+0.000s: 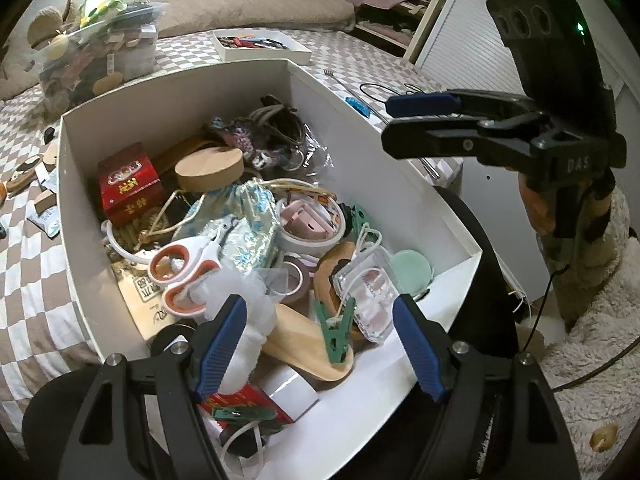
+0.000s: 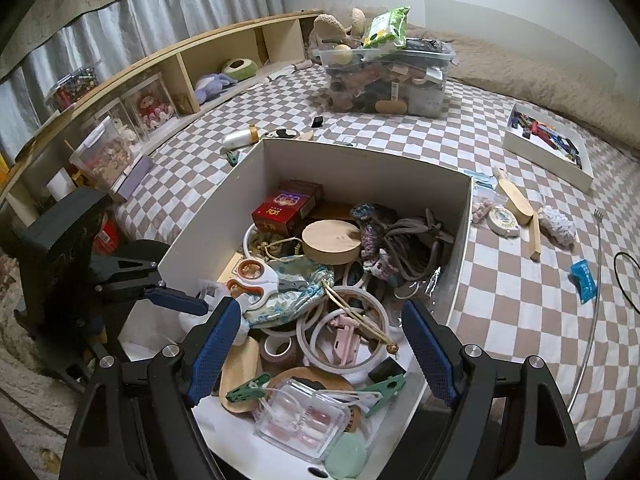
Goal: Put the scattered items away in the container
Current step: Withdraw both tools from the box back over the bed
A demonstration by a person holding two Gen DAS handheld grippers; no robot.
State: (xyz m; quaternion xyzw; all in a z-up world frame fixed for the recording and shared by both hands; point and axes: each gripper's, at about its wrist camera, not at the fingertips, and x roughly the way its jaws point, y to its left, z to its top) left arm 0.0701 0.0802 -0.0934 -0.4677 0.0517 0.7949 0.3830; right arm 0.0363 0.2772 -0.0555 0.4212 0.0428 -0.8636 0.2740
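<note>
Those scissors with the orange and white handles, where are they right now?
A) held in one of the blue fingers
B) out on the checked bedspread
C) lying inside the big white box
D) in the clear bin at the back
C: the scissors lie on top of the clutter inside the white box, with neither pair of fingers touching them.

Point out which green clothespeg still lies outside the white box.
The dark green plastic clothespeg on the checked bedspread, left of the white box; the others lie inside.

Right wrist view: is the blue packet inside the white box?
No, the blue packet lies on the checkered bedspread, outside the white box.
</note>
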